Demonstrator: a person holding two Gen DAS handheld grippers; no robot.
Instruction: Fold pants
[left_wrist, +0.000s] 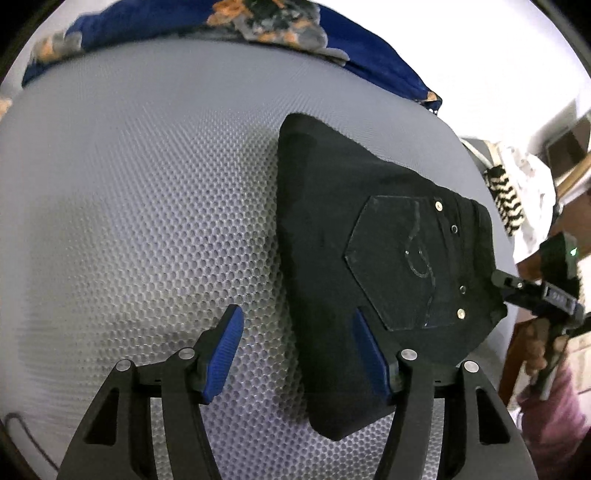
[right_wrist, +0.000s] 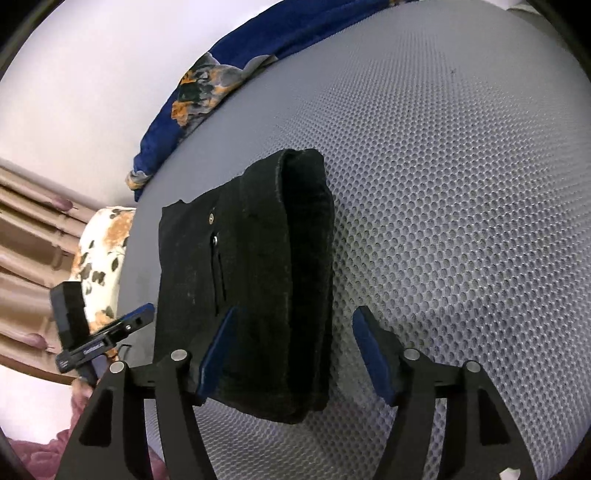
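Note:
Black pants (left_wrist: 362, 266) lie folded into a compact bundle on a grey mesh mattress (left_wrist: 147, 206). A back pocket with rivets faces up in the left wrist view. My left gripper (left_wrist: 295, 354) is open and empty, just above the bundle's near left edge. My right gripper (right_wrist: 291, 350) is open and empty; in the right wrist view the pants (right_wrist: 258, 280) lie under its left finger, with the rolled fold on the right side. The right gripper also shows in the left wrist view (left_wrist: 517, 286) at the pants' right edge, and the left gripper shows in the right wrist view (right_wrist: 118, 328).
A blue floral blanket (left_wrist: 258, 22) lies along the mattress's far edge, also in the right wrist view (right_wrist: 207, 85). A floral pillow (right_wrist: 103, 251) and brown curtains (right_wrist: 29, 236) are at the left. A striped cloth (left_wrist: 508, 199) and furniture stand beyond the right edge.

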